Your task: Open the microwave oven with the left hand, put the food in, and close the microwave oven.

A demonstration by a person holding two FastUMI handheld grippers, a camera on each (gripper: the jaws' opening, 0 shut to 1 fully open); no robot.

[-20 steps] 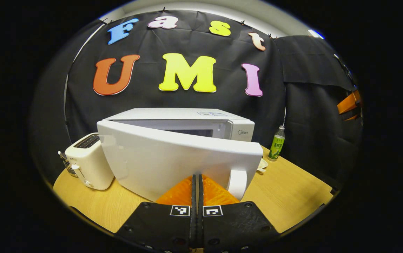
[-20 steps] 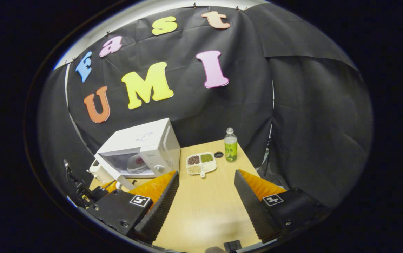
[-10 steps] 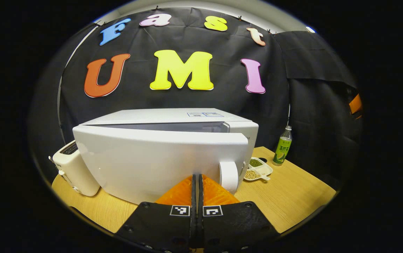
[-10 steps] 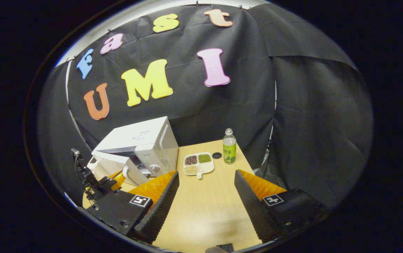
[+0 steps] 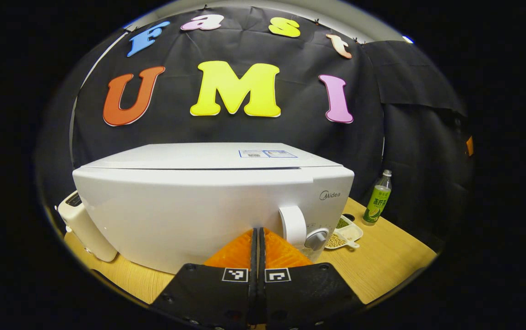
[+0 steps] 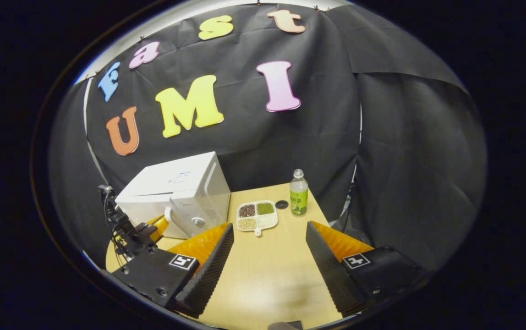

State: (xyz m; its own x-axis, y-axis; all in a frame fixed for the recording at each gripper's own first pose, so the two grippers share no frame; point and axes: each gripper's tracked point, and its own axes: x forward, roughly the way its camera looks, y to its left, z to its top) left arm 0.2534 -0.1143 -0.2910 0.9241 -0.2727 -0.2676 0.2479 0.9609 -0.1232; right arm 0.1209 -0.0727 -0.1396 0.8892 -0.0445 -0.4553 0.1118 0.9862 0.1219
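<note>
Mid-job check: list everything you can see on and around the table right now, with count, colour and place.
microwave: one, white, left part of table, door shut
door handle: one, white, right side of door
toaster: one, cream, left of microwave
divided dish: one, white, holding beans, right of microwave
bottle: one, green label, back of table
small ring: one, black, beside bottle
table: one, light wood
left gripper: one, shut, against door
right gripper: one, open, above table

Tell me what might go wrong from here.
The left claw, fingers together, seems pressed against the microwave door beside its handle. More push may shove the microwave toward the toaster next to it. Pulling back carelessly could snag that handle and reopen the door.
</note>
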